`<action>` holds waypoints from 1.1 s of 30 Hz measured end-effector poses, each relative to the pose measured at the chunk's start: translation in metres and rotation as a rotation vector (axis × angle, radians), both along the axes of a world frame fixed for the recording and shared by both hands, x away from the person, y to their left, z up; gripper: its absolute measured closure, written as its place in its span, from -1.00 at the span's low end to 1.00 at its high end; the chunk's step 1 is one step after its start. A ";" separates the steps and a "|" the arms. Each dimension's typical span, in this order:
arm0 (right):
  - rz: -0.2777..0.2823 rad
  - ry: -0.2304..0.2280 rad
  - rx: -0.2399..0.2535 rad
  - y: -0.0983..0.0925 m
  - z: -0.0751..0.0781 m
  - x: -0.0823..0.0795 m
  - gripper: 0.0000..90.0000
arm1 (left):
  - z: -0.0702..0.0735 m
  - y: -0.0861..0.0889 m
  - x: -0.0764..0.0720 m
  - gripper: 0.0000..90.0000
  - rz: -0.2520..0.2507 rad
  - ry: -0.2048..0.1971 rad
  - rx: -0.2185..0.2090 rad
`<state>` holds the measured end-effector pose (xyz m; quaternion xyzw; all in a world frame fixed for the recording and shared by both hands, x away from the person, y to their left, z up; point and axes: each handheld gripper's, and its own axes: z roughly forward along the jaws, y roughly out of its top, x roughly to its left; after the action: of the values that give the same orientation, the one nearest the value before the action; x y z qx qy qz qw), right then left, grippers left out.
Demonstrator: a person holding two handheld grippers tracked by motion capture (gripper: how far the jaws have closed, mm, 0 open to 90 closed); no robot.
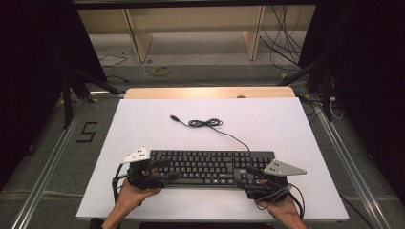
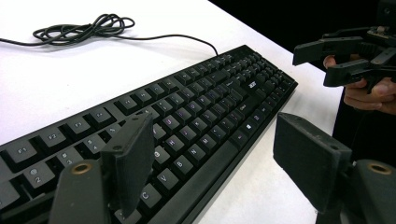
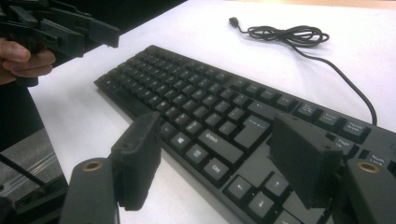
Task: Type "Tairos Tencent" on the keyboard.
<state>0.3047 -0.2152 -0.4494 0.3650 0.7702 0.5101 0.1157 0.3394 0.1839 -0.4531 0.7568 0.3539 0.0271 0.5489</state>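
A: From the high view, where does it lie?

B: The black keyboard (image 1: 210, 167) sits across the near part of the white table (image 1: 286, 129), its cable (image 1: 205, 123) bundled loosely behind it. The left gripper (image 1: 162, 171) is at its left end, the right gripper (image 1: 255, 179) at its right end. I'd judge it stiff, fairly light, with smooth plastic edges, so it's best taken by the two short ends together. The cable is limp and will drag.

A: And the left gripper view?

B: Jaws spread wide, one over the key rows, one out past the front edge. Nothing is between them that they press on, though contact with the keys is hard to rule out from here.

A: The right gripper view?

B: Likewise released: jaws wide apart above the arrow-key end, grasping nothing.
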 end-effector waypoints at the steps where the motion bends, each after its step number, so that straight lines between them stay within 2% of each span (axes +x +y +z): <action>1: -0.001 -0.001 0.000 -0.001 0.000 -0.001 -0.23 | -0.001 0.000 -0.001 -0.37 0.001 0.000 0.003; 13: -0.015 0.005 -0.002 -0.009 -0.005 -0.005 -0.23 | -0.007 0.002 -0.011 -0.40 -0.008 0.006 0.029; 33: -0.016 0.005 -0.001 -0.008 -0.006 -0.005 -0.23 | -0.008 0.004 -0.010 -0.41 0.004 0.006 0.026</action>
<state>0.3002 -0.2234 -0.4552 0.3725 0.7677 0.5079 0.1179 0.3296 0.1875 -0.4608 0.7633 0.3567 0.0308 0.5378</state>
